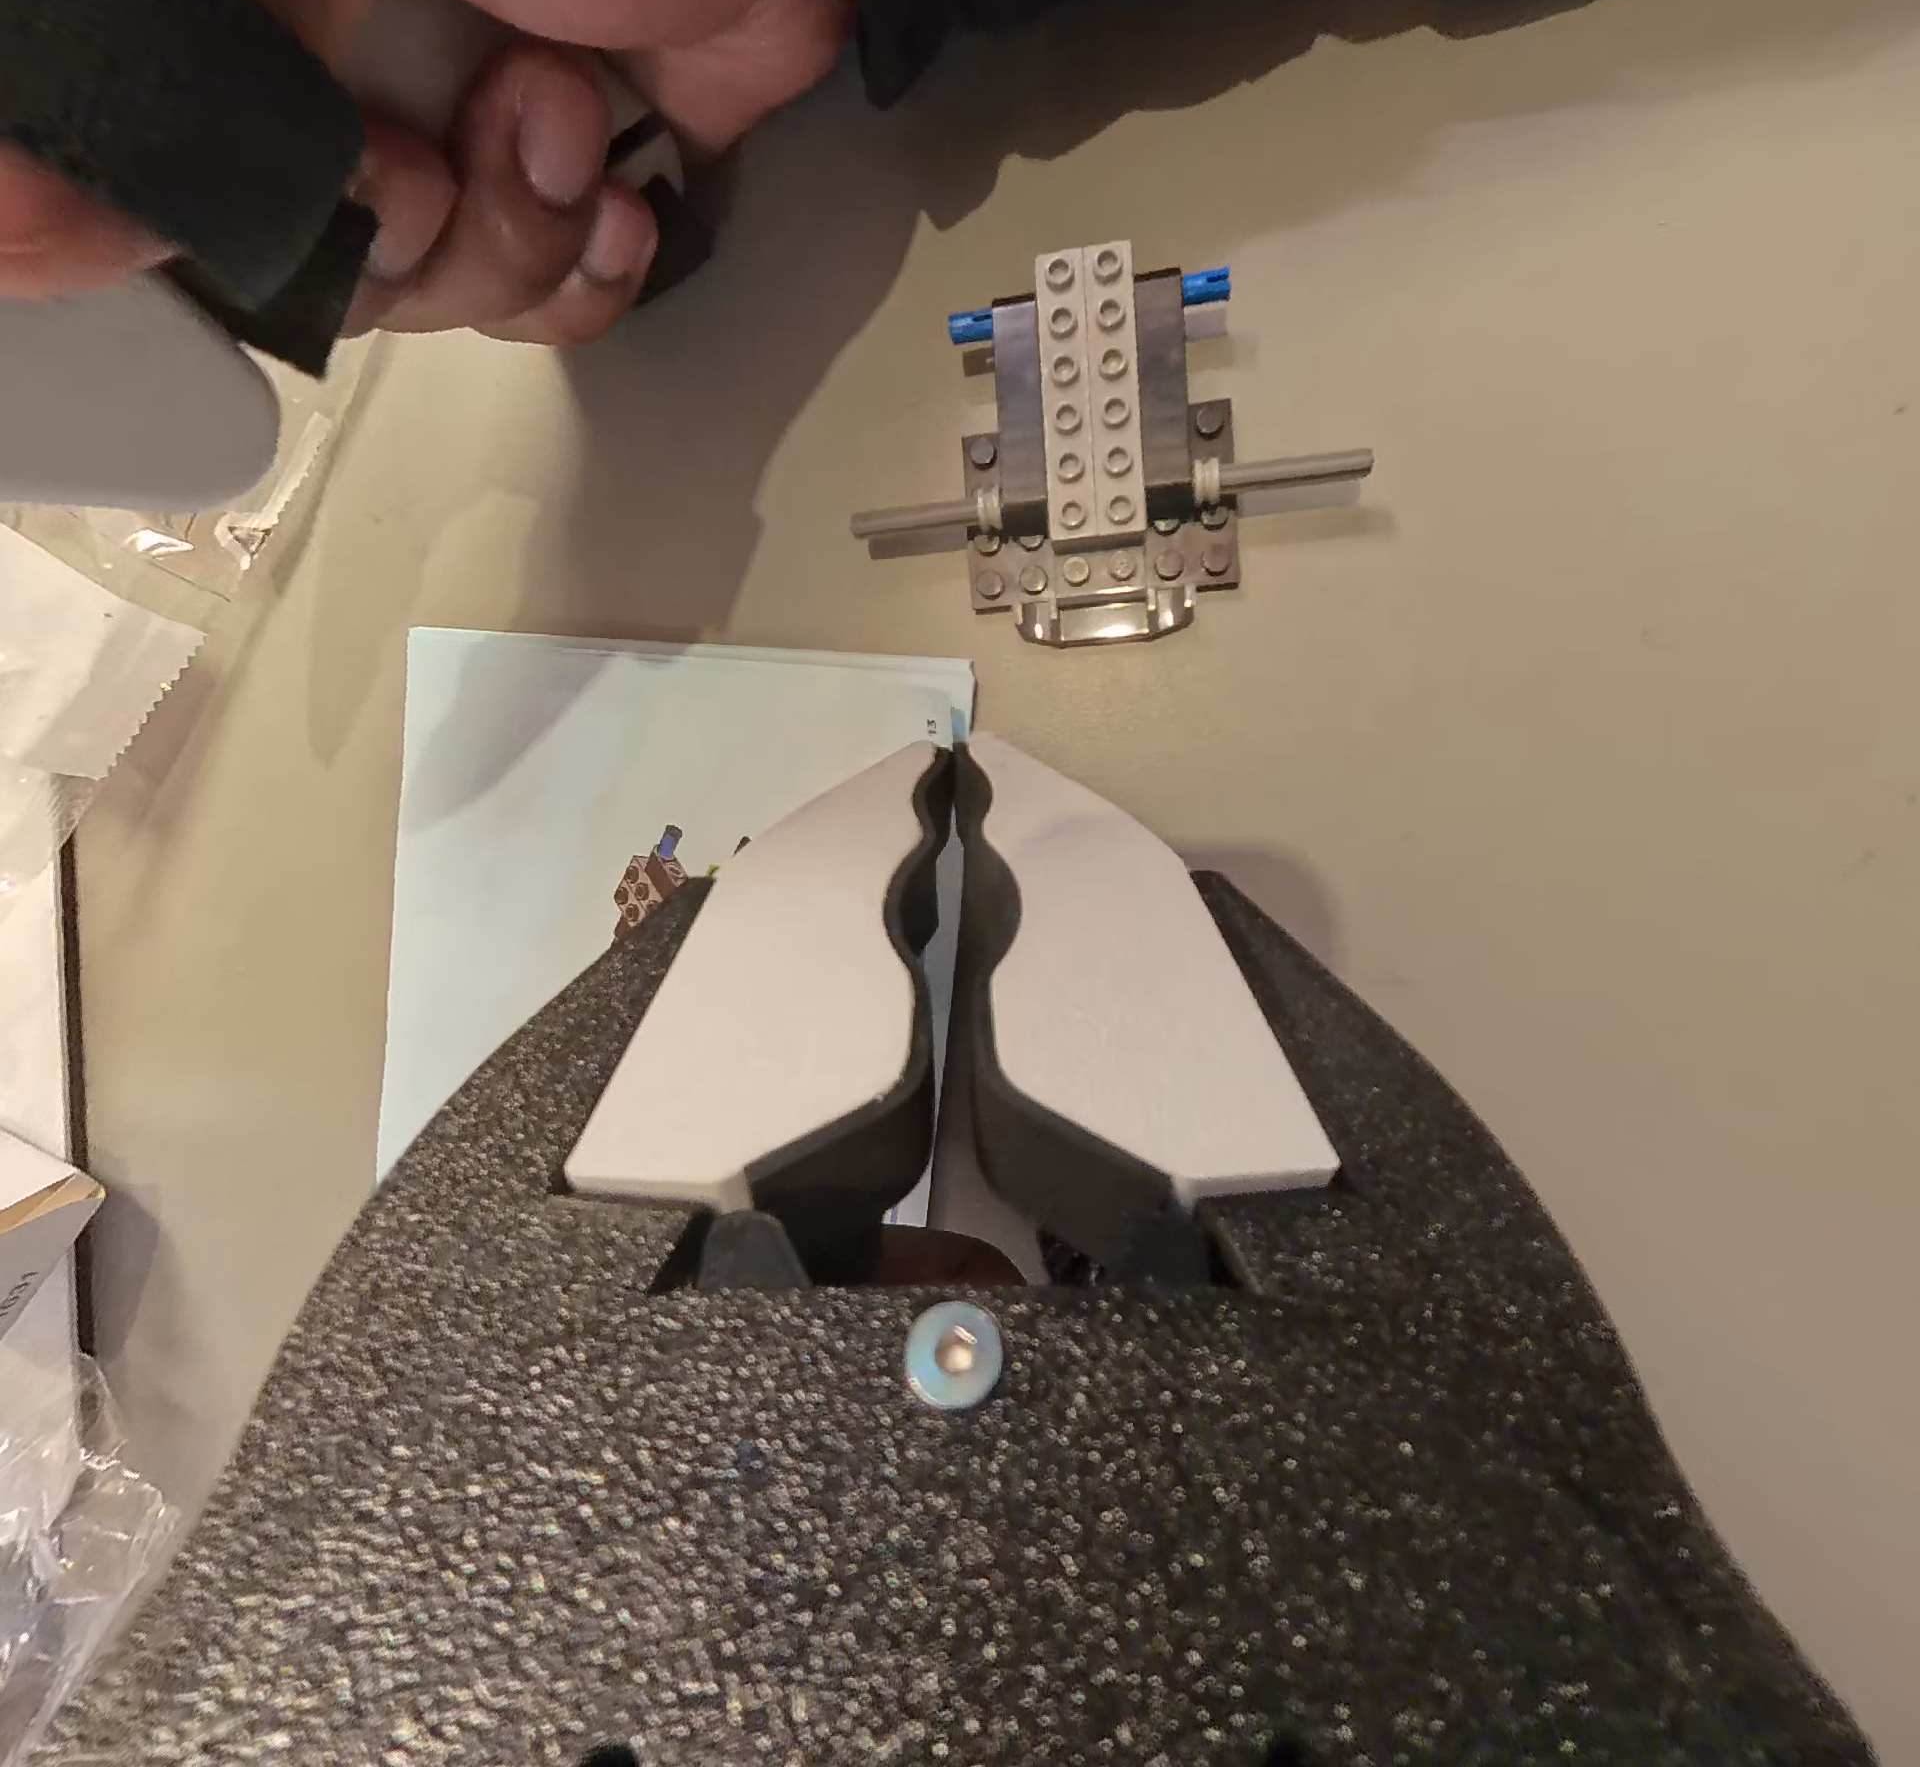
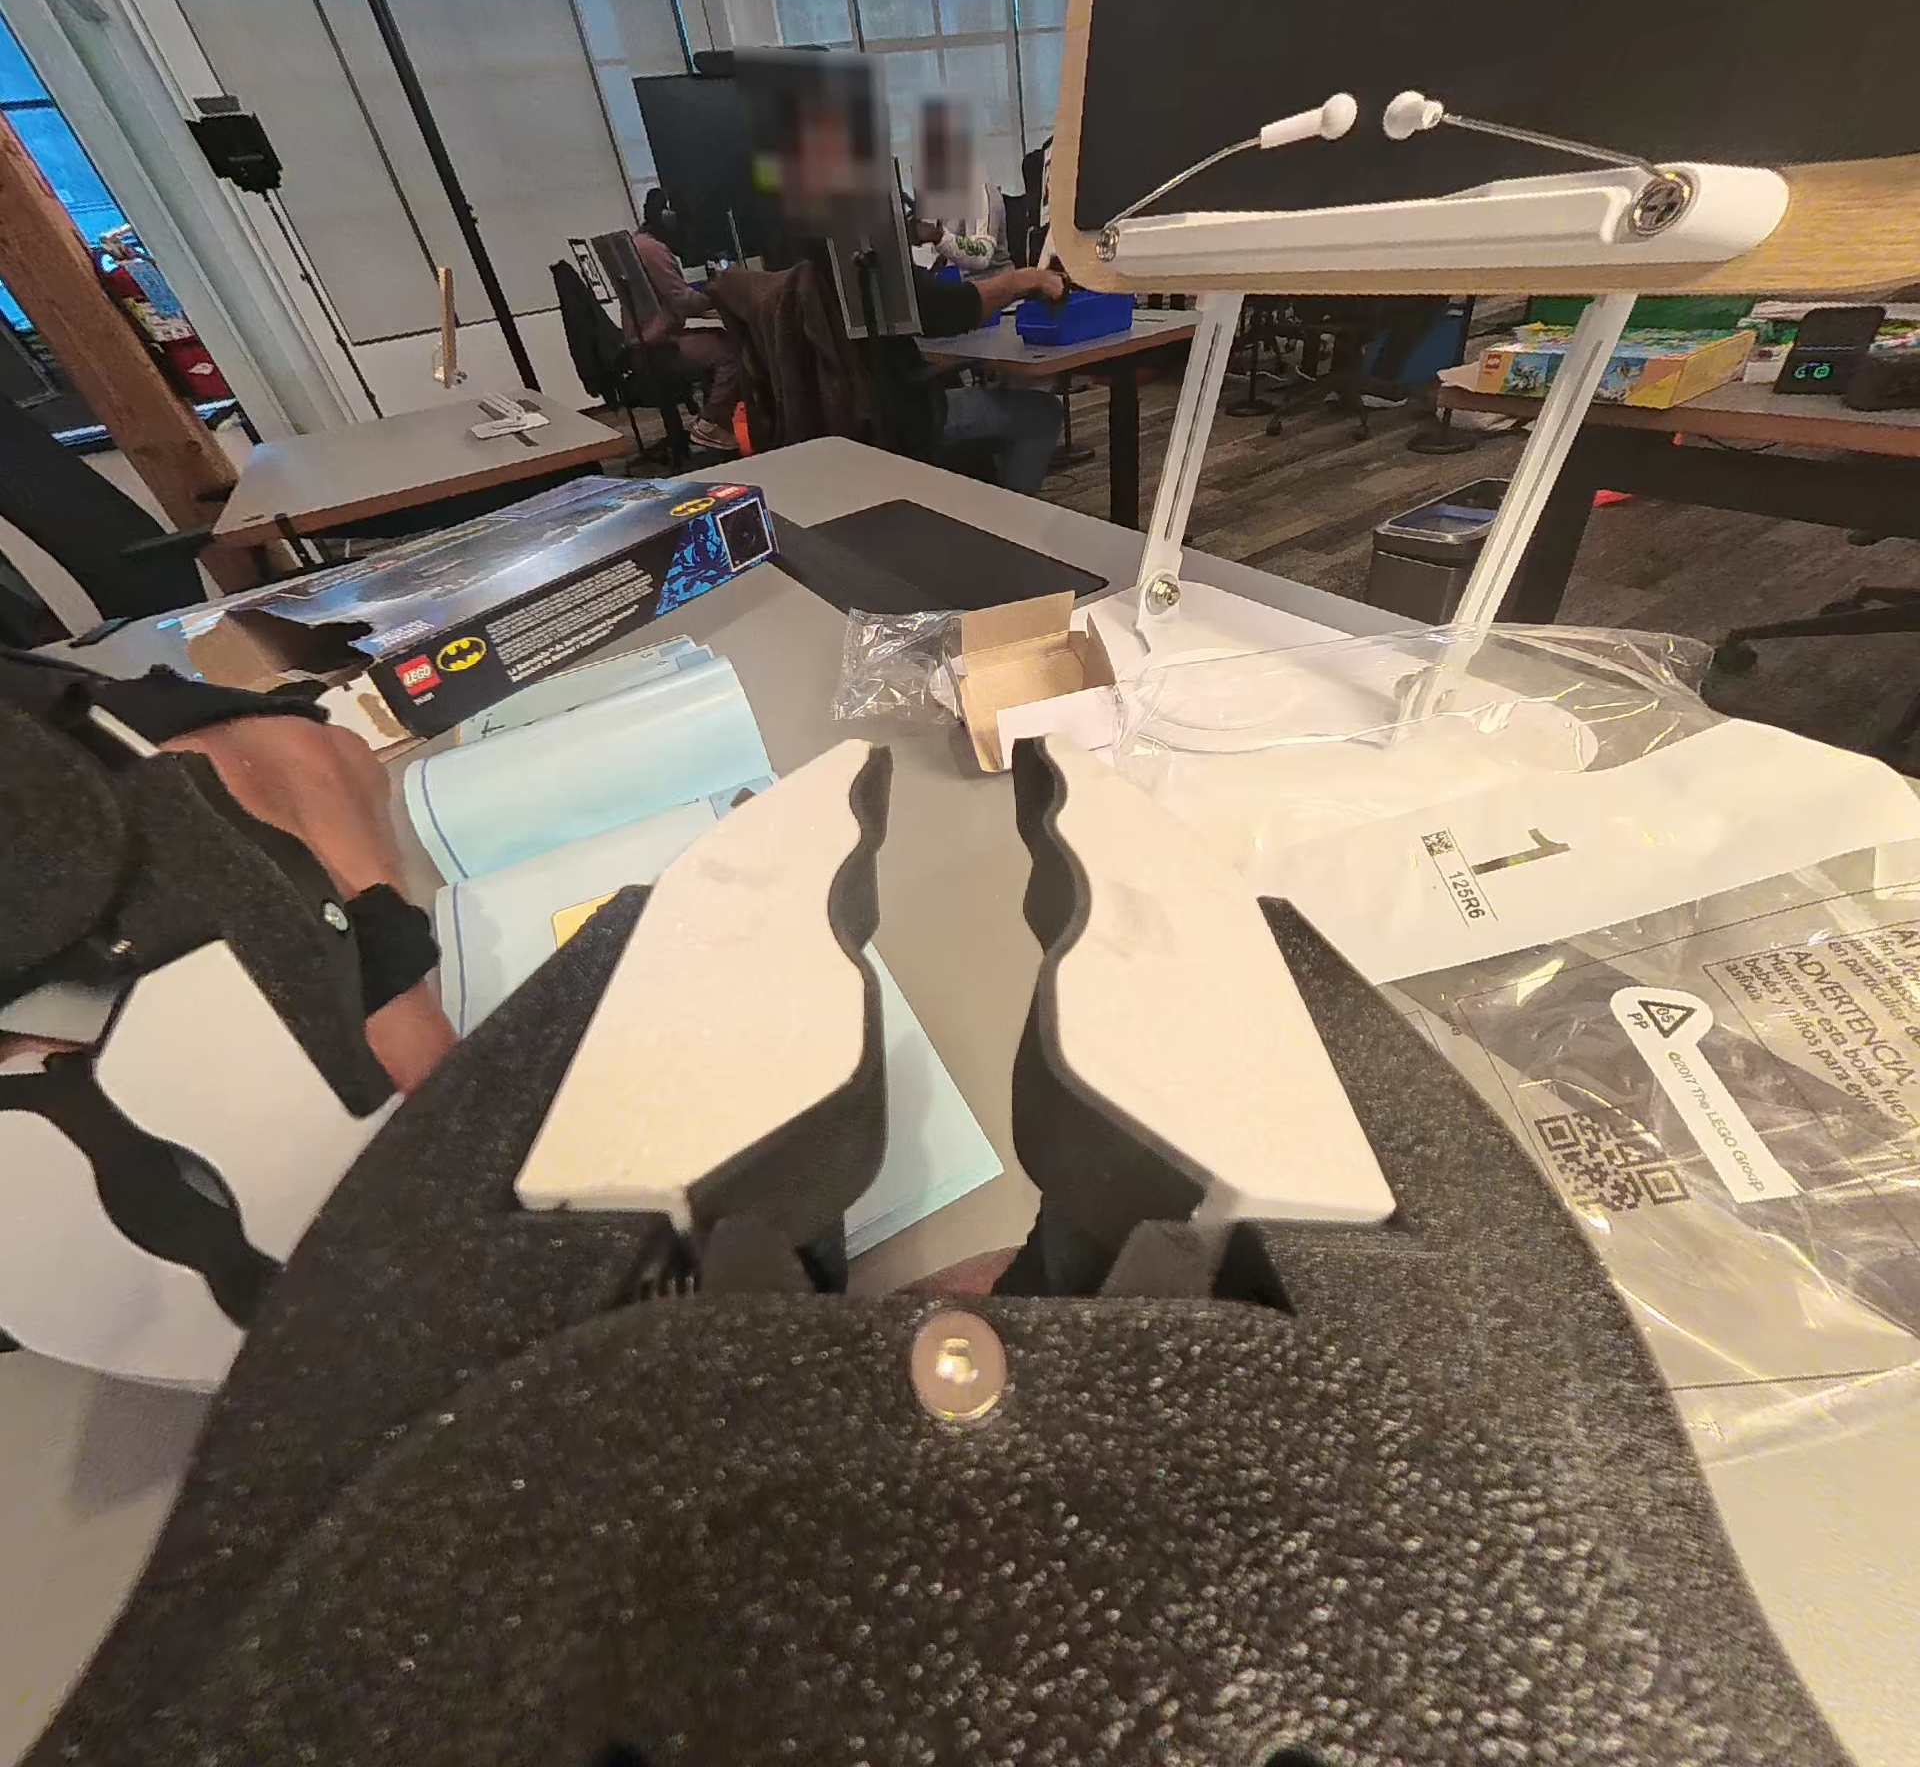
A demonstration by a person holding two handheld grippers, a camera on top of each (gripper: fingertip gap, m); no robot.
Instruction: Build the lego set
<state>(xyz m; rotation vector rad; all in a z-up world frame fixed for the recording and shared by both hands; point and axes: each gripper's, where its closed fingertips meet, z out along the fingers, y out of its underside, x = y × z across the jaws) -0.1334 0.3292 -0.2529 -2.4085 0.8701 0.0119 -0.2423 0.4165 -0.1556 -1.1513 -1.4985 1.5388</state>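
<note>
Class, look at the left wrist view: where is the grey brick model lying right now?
The grey brick model lies on the table, upper right of centre, just beyond the booklet corner and the left gripper.

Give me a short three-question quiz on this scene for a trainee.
1. True or false: the right gripper is shut.
2. What colour are the pins on the brick model? A red, B blue, C green.
3. Fill in: the left gripper has its tips at a corner of the ___.

Key: 1 false, its fingers stand apart with nothing between them. 2 B. 3 booklet.
</note>
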